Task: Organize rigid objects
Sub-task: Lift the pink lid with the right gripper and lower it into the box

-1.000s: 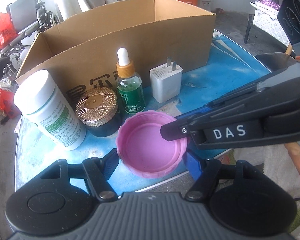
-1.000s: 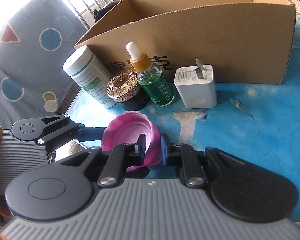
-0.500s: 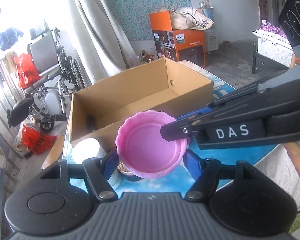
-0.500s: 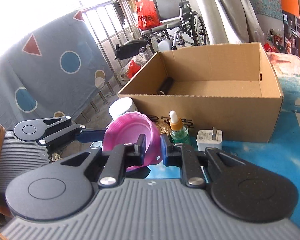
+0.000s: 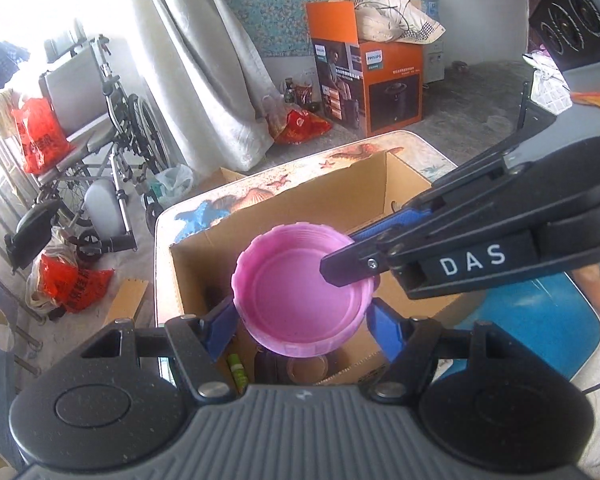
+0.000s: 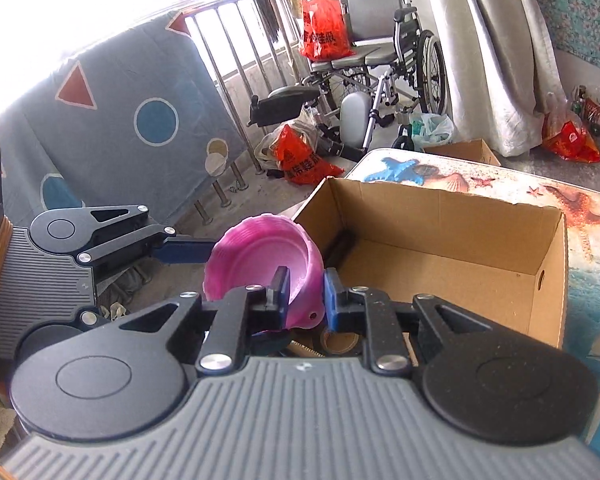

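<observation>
**Ana:** Sunlit clutter is filling the room behind: a wheelchair is standing by the railing, and a sea-print table is carrying the cardboard box. What are the grippers doing?

**Ben:** Both are gripping the pink lid. The left gripper is spanning it across its full width, its blue fingers pressing on opposite sides of the ribbed wall, so the jaws are standing fairly wide. The lid is sitting right between those fingertips, hollow side facing up.

**Ana:** And the right one?

**Ben:** The right gripper is pinching the lid's wall with its jaws nearly together, one finger inside the hollow and one outside; they are just beginning to part, yet the rim is lying between the pads. In the left wrist view it is reaching in from the right, its dark tip lying over the lid's rim.

**Ana:** Where is the lid in relation to the box?

**Ben:** It is hanging in the air at the box's near corner, clear of the floor of the box. Through the right wrist view, most of the box floor is showing bare, brown and open beyond the lid.

**Ana:** Anything underneath?

**Ben:** A green tube and a roll of tape are peeking out below the lid. Whether they are lying inside the box, I cannot tell.
</observation>
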Available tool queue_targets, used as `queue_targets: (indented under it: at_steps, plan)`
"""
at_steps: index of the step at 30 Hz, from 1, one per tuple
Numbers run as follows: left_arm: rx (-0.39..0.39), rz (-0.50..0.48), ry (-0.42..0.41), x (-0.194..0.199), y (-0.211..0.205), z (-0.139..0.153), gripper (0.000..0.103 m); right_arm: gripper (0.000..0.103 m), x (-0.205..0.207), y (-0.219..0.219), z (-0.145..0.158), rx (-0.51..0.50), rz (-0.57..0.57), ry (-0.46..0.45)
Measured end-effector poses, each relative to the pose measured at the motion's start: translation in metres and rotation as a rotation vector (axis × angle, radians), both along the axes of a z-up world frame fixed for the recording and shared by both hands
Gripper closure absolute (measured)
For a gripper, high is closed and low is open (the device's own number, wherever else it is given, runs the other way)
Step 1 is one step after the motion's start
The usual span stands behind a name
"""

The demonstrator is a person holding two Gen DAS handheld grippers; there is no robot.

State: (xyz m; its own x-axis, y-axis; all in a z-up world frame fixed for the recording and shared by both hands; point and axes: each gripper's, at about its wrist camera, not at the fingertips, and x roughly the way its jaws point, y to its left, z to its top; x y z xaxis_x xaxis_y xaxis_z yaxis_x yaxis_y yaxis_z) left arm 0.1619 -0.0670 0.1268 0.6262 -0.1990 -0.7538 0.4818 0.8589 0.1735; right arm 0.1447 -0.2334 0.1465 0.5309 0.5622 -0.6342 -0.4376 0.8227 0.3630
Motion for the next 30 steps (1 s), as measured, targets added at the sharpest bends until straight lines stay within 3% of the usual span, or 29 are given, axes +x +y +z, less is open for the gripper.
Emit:
queue_targets:
  at_steps: [7,13,17,21,30]
  plan:
    - [0.052,0.043,0.208,0.094,-0.004,-0.051,0.031,0.084,0.120,0.011,-0.058,-0.028,0.002,0.291]
    - [0.157,0.058,0.294,0.136,-0.012,-0.101,0.031,0.084,0.164,0.033,-0.127,-0.084,-0.011,0.425]
    - [0.185,0.073,0.349,0.150,-0.009,-0.126,0.031,0.084,0.182,0.044,-0.156,-0.101,-0.008,0.476]
    - [0.229,0.063,0.348,0.152,-0.011,-0.136,0.031,0.083,0.188,0.052,-0.171,-0.119,-0.001,0.494]
    - [0.159,0.083,0.339,0.151,-0.005,-0.119,0.027,0.066,0.189,0.032,-0.167,-0.006,-0.063,0.505]
